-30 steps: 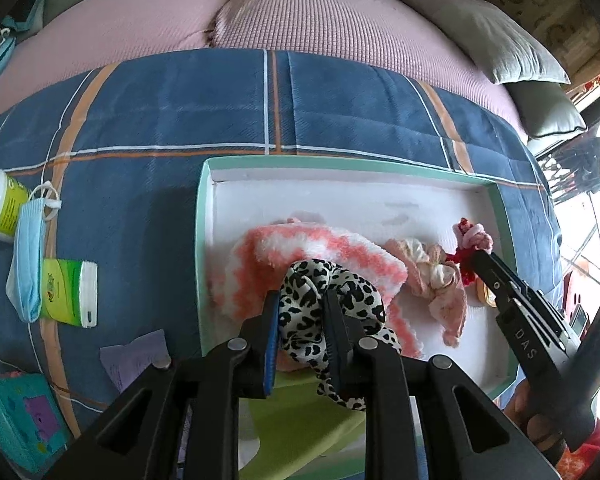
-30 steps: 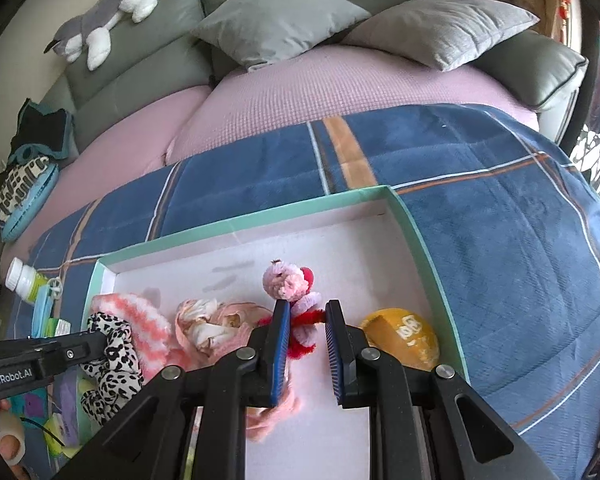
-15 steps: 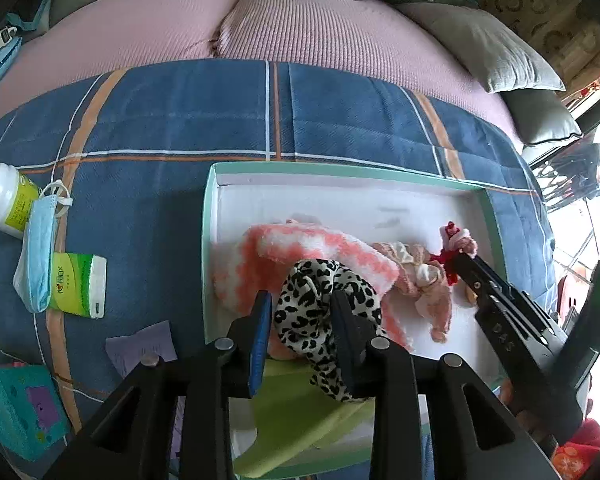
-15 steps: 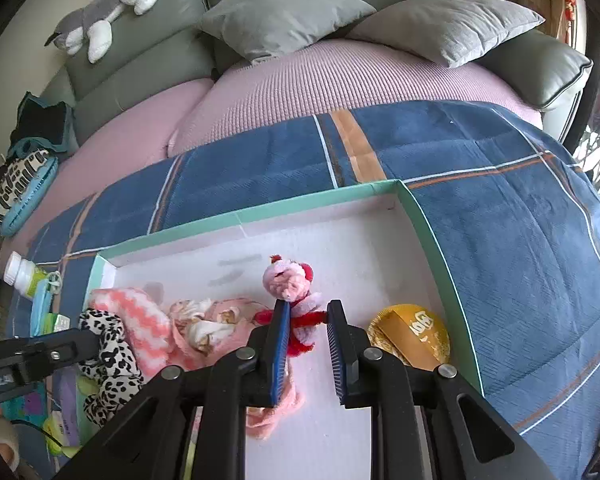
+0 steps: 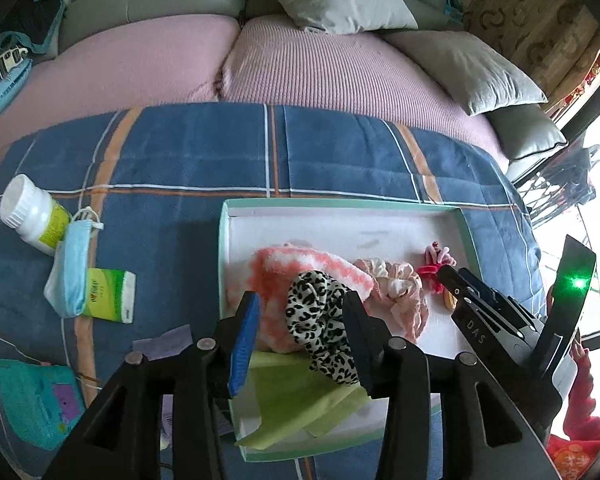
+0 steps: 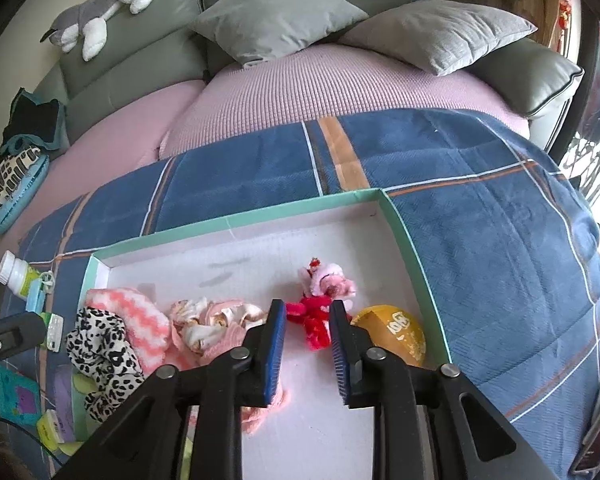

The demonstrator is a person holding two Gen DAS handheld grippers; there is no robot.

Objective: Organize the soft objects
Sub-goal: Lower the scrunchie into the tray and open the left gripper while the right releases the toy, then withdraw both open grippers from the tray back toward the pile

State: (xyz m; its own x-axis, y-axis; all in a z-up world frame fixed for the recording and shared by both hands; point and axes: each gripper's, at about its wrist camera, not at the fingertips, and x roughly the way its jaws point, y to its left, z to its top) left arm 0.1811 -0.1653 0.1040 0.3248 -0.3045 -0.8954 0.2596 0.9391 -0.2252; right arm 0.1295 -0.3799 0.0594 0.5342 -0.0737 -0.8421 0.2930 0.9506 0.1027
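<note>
Shallow white cardboard tray with mint-green rim [image 5: 223, 264] sat on a blue plaid blanket [image 5: 172, 160]. Left gripper [image 5: 300, 320] was open, jaws just widened; the leopard-print fabric scrunchie [image 5: 320, 316] lay between them, left pad clearly off it, contact on the right pad hard to tell. Scrunchie rested on a fuzzy pink-and-white striped sock [image 5: 300, 260] and a lime-green cloth [image 5: 296, 396] at the tray's near-left end. Right gripper [image 6: 307, 320] was open too, jaws just widened, a small pink-and-red plush doll [image 6: 320, 300] lying loose between the pads. A pale pink crumpled scrunchie [image 6: 212, 320] lay left of it, a yellow round ball [image 6: 396, 332] right, in the tray corner.
</note>
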